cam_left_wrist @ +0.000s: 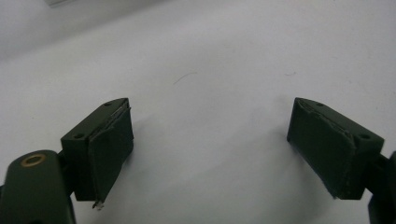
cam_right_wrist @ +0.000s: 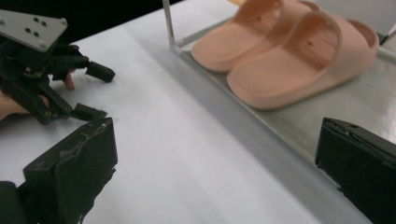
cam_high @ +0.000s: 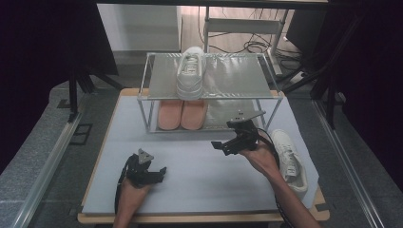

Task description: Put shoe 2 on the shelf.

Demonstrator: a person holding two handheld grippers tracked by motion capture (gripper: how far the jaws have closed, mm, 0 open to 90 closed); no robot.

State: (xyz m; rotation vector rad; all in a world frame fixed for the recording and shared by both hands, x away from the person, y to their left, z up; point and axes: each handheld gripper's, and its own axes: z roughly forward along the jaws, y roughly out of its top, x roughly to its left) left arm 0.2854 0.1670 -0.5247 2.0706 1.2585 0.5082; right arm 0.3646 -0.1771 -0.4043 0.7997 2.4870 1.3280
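Note:
A metal shoe rack [cam_high: 142, 99] stands at the back of the table. One white sneaker [cam_high: 191, 73] sits on its top shelf, and a pair of pink slippers [cam_high: 182, 114] [cam_right_wrist: 289, 51] rests on its lower shelf. A second white sneaker [cam_high: 291, 159] lies on the table at the right, beside the person's right forearm. My right gripper [cam_high: 223, 137] [cam_right_wrist: 215, 172] hovers in front of the rack, open, with nothing between its jaws, and faces the slippers. My left gripper [cam_high: 160, 175] [cam_left_wrist: 210, 149] [cam_right_wrist: 100, 93] rests low over the white cover [cam_left_wrist: 205, 56], open and empty.
A white cover [cam_high: 199, 175] lies over the wooden table. The rack's front posts and lower shelf edge [cam_right_wrist: 243, 100] lie just ahead of the right gripper. Dark curtains, metal rails and floor cables surround the table.

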